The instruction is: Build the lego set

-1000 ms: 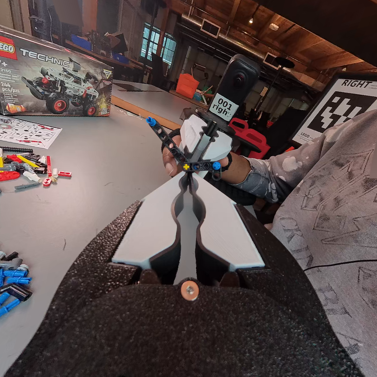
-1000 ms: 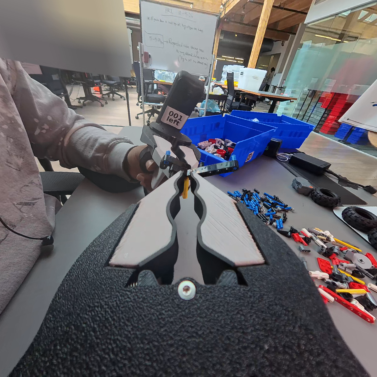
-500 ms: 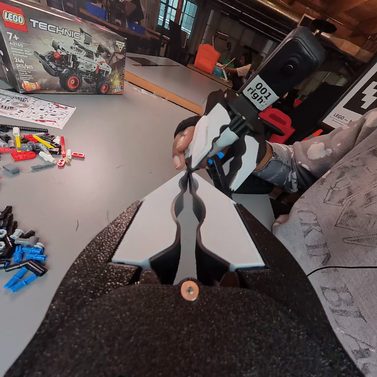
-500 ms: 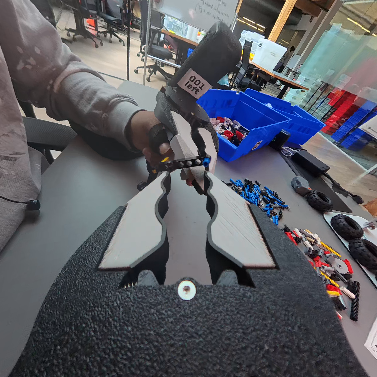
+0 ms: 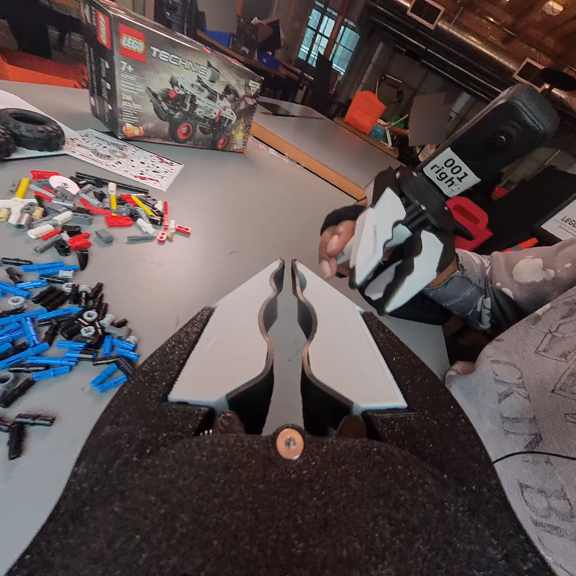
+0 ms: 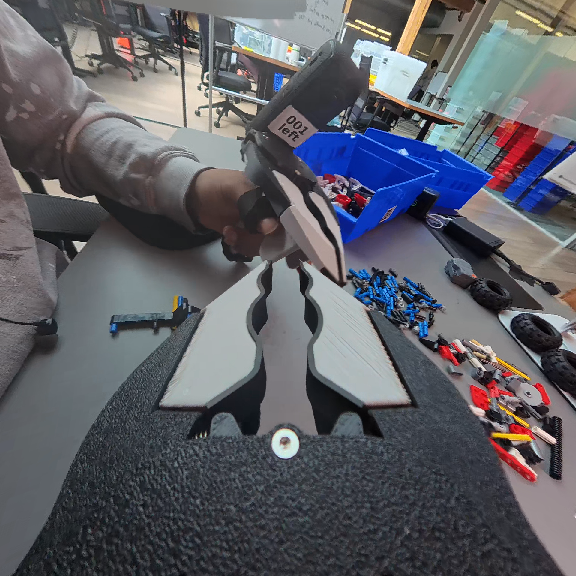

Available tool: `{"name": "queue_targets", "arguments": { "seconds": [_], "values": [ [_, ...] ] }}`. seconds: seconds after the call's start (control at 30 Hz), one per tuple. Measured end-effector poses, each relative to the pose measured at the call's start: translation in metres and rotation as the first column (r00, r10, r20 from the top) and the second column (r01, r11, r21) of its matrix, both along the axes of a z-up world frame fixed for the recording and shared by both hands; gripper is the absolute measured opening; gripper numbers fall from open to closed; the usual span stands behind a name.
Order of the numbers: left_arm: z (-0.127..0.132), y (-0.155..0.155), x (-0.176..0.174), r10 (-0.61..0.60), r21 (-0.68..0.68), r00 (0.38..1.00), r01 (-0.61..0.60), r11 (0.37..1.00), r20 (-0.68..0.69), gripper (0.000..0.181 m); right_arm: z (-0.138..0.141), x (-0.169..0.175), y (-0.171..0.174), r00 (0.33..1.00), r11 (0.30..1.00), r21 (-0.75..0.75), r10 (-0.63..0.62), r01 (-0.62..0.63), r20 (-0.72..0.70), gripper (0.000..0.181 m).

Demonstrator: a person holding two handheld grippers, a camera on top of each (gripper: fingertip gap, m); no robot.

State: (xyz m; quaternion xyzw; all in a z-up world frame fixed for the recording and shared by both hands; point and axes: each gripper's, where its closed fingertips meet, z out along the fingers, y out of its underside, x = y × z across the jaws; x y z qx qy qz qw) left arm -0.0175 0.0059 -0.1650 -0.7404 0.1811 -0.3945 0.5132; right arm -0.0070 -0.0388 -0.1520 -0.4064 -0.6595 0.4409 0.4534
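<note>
A small assembly of black beams with blue and yellow pins (image 6: 149, 318) lies on the grey table (image 6: 124, 280), left of my right gripper; it is not in the left wrist view. My left gripper (image 5: 287, 265) is empty, its tips a narrow gap apart, above the table. It also shows in the right wrist view (image 6: 338, 277), pointing down near the blue and black pins (image 6: 392, 296). My right gripper (image 6: 285, 268) is open and empty; in the left wrist view (image 5: 367, 296) it hangs to the right with fingers apart.
Blue and black pins (image 5: 46, 336) and mixed red, grey and yellow parts (image 5: 93, 215) lie left of the left gripper. The set's box (image 5: 174, 93), a sticker sheet (image 5: 124, 159) and tyres (image 5: 28, 127) stand behind. Blue bins (image 6: 389, 174) and tyres (image 6: 491, 293) are at the right. About 5 cm separates my left fingertips from my right.
The left gripper held the beam assembly up against the right gripper; it has let go and the assembly now lies on the table. Both grippers have dropped lower and moved apart.
</note>
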Motion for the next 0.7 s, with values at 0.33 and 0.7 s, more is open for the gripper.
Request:
{"name": "queue_targets", "arguments": {
  "seconds": [0.33,0.7],
  "values": [
    [0.018,0.009,-0.025,0.069,0.110,0.998,-0.067,0.992,-0.015,0.028,-0.103,-0.008,-0.071,0.829,0.982,-0.095,0.189,-0.164,0.526,0.045],
    [0.031,-0.063,0.006,-0.501,-0.018,0.824,0.523,0.852,0.265,0.036,0.012,0.015,-0.018,0.985,0.983,-0.056,0.172,-0.173,-0.024,0.017]
  ]
}}
